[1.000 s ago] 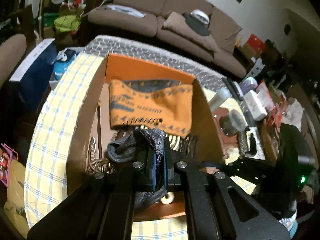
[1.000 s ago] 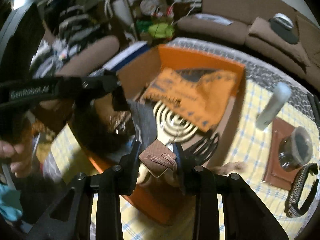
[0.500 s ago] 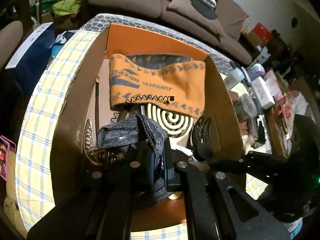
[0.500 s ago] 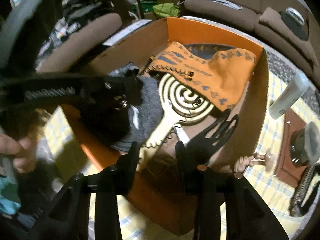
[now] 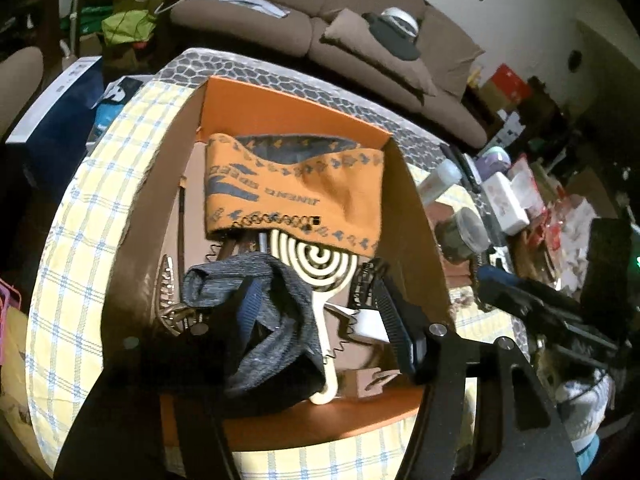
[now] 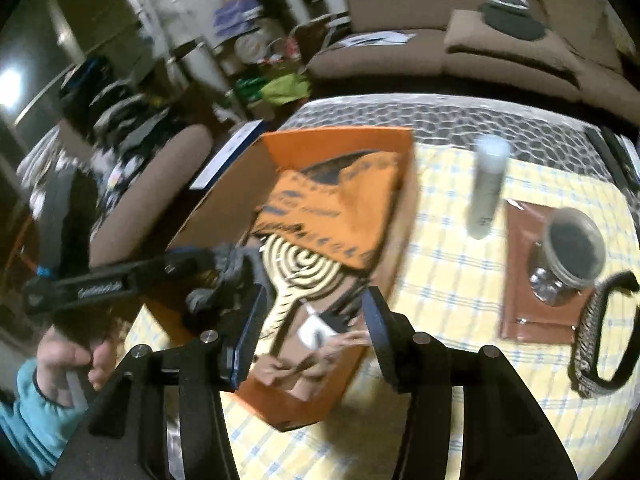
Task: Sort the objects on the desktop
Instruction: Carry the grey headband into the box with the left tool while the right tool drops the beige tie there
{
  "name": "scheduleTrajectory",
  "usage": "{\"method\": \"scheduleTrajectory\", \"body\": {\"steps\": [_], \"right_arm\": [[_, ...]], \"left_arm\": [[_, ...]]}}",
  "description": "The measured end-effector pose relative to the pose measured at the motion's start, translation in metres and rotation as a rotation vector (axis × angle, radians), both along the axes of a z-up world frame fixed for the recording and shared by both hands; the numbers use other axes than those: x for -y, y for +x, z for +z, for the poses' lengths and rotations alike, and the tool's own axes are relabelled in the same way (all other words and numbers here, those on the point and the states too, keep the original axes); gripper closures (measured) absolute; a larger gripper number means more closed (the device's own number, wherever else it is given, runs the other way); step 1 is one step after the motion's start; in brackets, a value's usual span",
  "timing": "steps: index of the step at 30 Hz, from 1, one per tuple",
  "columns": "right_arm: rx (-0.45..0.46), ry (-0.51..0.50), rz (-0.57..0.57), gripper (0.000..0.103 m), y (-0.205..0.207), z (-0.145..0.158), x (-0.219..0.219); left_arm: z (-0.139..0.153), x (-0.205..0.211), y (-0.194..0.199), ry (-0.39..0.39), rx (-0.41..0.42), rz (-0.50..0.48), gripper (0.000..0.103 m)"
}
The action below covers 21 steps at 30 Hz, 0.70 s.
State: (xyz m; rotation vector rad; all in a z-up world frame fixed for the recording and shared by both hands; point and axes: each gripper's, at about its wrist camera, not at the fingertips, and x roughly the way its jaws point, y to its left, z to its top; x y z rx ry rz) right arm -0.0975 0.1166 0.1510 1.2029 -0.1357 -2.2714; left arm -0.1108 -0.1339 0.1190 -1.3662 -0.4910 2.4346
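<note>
Sorting desktop objects: both grippers open over the box.

Left gripper (image 5: 320,320), jaws just opened, stands spread around the grey cloth (image 5: 264,320) slumped at the near end of the box (image 5: 292,108); soft, light, limp, best pinched at a bunched fold. Right gripper (image 6: 312,340), also just opened, is empty; beyond lie comb (image 5: 316,256) and orange band (image 5: 296,184).

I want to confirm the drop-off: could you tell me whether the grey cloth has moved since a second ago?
Yes. The grey cloth has sunk toward the orange box floor beside the spiral comb; the left gripper jaws have just opened and no longer pinch it.
</note>
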Motion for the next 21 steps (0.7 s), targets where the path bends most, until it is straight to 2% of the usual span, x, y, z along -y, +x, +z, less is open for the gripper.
{"method": "scheduleTrajectory", "body": {"steps": [5, 7, 9, 11, 19, 21], "right_arm": [[0.028, 0.032, -0.069, 0.050, -0.007, -0.007, -0.011], [0.067, 0.000, -0.090, 0.050, -0.010, -0.016, -0.017], [0.136, -0.082, -0.108, 0.052, -0.013, -0.026, -0.026], [0.178, -0.130, -0.118, 0.064, -0.016, -0.032, -0.029], [0.186, -0.120, -0.075, 0.087, -0.012, -0.029, -0.016], [0.168, -0.113, -0.054, 0.088, -0.008, -0.023, -0.011]], "left_arm": [[0.004, -0.024, 0.005, -0.026, -0.025, -0.085, 0.046], [0.004, -0.033, 0.006, -0.046, -0.028, -0.112, 0.047], [0.003, -0.039, 0.007, -0.054, -0.024, -0.128, 0.047], [0.000, -0.040, 0.007, -0.055, -0.015, -0.129, 0.047], [0.001, -0.011, 0.001, -0.022, 0.003, -0.058, 0.047], [0.003, -0.001, 0.000, -0.009, 0.001, -0.033, 0.047]]}}
